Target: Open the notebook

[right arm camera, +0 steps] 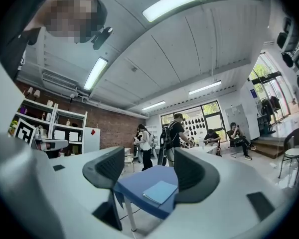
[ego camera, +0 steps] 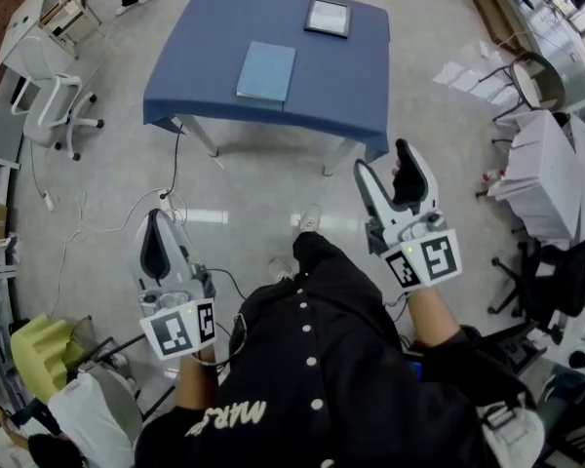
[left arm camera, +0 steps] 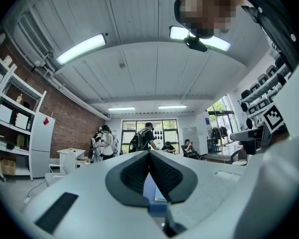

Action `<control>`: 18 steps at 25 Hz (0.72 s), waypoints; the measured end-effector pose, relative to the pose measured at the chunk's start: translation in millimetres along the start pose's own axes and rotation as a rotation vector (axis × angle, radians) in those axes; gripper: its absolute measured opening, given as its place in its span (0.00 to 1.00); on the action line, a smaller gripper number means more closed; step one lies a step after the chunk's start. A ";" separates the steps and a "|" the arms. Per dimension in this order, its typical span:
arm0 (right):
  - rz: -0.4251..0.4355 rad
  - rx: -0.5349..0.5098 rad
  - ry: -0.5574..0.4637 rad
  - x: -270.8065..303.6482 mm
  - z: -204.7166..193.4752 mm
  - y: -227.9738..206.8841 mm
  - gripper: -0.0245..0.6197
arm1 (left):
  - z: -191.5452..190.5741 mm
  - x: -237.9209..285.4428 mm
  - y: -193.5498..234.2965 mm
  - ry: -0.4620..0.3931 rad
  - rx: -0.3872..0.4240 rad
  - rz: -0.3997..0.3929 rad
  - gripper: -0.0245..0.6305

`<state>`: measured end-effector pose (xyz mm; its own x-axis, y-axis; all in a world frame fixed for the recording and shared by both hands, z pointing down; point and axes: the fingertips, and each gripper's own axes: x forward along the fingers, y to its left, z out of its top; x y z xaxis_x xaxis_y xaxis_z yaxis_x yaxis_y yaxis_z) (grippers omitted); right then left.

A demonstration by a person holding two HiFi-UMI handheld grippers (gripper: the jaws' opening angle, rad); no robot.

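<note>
A closed light-blue notebook point(ego camera: 265, 71) lies flat near the front edge of a blue-covered table point(ego camera: 346, 86), well ahead of both grippers. My left gripper point(ego camera: 157, 222) is held low over the floor, far short of the table, with its dark pads meeting at the tip point(left arm camera: 149, 154); nothing is between them. My right gripper point(ego camera: 382, 159) is nearer the table's front right corner, with its jaws spread and empty. In the right gripper view the notebook point(right arm camera: 160, 191) and table point(right arm camera: 132, 185) show in the distance between the open fingers point(right arm camera: 109, 168).
A second flat grey-framed item point(ego camera: 328, 18) lies at the table's far side. A white chair point(ego camera: 54, 96) stands left, a cable point(ego camera: 107, 217) trails over the floor, and a white-covered stand point(ego camera: 546, 174) and black chair point(ego camera: 551, 281) are at the right. People point(right arm camera: 174, 133) stand beyond.
</note>
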<state>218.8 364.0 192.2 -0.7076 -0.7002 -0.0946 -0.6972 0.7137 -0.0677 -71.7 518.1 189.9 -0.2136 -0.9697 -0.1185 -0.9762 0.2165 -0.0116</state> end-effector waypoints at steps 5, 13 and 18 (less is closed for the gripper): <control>0.005 0.014 0.009 55.8 -17.8 -24.2 0.50 | -10.3 51.7 9.0 0.005 0.015 0.015 0.04; 0.054 0.035 0.022 188.4 -35.7 -82.5 0.50 | -21.7 179.7 28.8 0.003 0.038 0.070 0.04; 0.101 0.020 0.027 270.5 -29.7 -113.7 0.50 | -19.1 259.2 39.3 0.000 0.046 0.102 0.04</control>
<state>103.3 93.0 203.8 -0.7775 -0.6244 -0.0751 -0.6195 0.7810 -0.0789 -166.1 273.1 177.7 -0.3122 -0.9423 -0.1212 -0.9465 0.3194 -0.0454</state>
